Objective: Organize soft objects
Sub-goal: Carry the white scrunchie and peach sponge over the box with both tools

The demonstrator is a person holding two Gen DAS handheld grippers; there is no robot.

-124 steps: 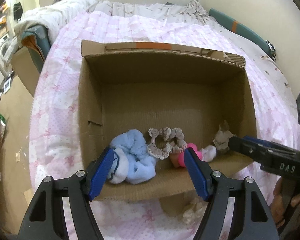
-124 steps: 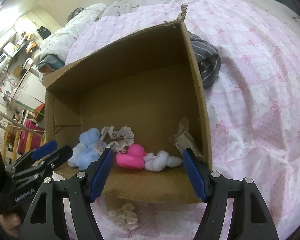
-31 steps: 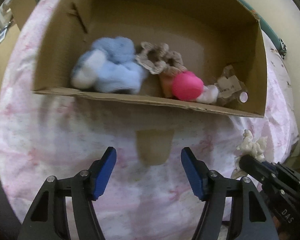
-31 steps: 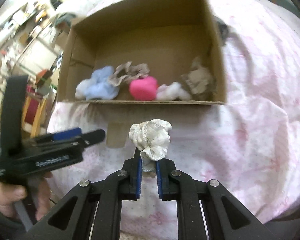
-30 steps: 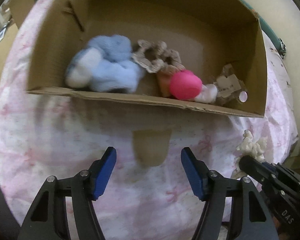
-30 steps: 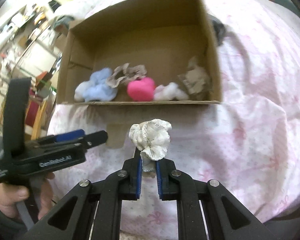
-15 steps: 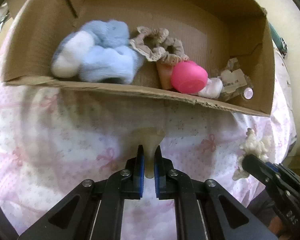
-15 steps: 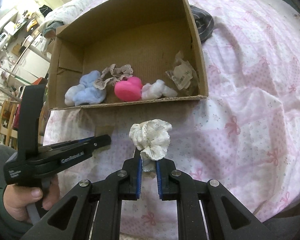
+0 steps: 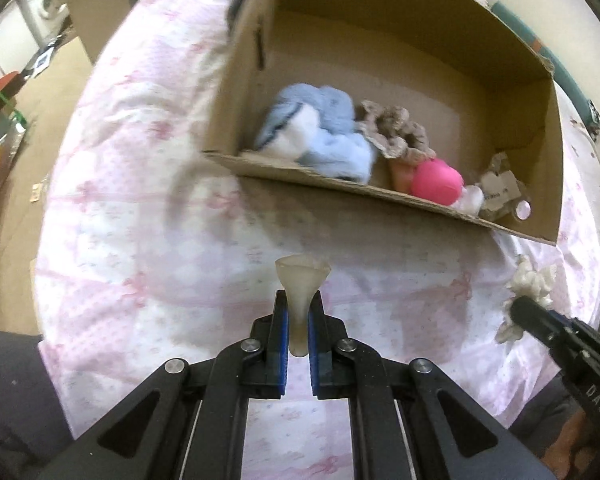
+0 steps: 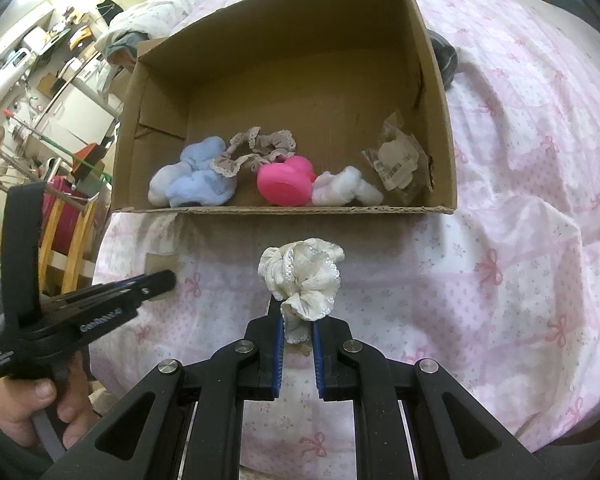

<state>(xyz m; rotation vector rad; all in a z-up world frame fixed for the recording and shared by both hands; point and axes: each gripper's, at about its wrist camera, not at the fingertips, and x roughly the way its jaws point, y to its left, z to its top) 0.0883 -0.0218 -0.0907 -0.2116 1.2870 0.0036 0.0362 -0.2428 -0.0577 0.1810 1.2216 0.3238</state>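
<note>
My left gripper [image 9: 298, 312] is shut on a soft beige sponge pad [image 9: 302, 286] and holds it above the pink bedspread, in front of the cardboard box [image 9: 380, 196]. My right gripper [image 10: 296, 320] is shut on a cream lace scrunchie [image 10: 302, 276], also in front of the box [image 10: 284, 211]. The scrunchie also shows at the right of the left wrist view [image 9: 530, 280]. Inside the box lie a blue fluffy item [image 10: 196, 178], a beige scrunchie [image 10: 256, 148], a pink duck [image 10: 286, 182], a white fluffy item [image 10: 346, 188] and a crumpled packet [image 10: 398, 162].
The box lies on a bed with a pink patterned cover [image 10: 520, 200]. A dark striped cloth [image 10: 446, 60] lies behind the box's right wall. To the left of the bed there is a floor with furniture and clutter [image 10: 40, 92].
My left gripper closed on the beige pad and has lifted it off the bedspread, swinging left. My right gripper keeps holding the cream scrunchie, which it picked up from the bed earlier.
</note>
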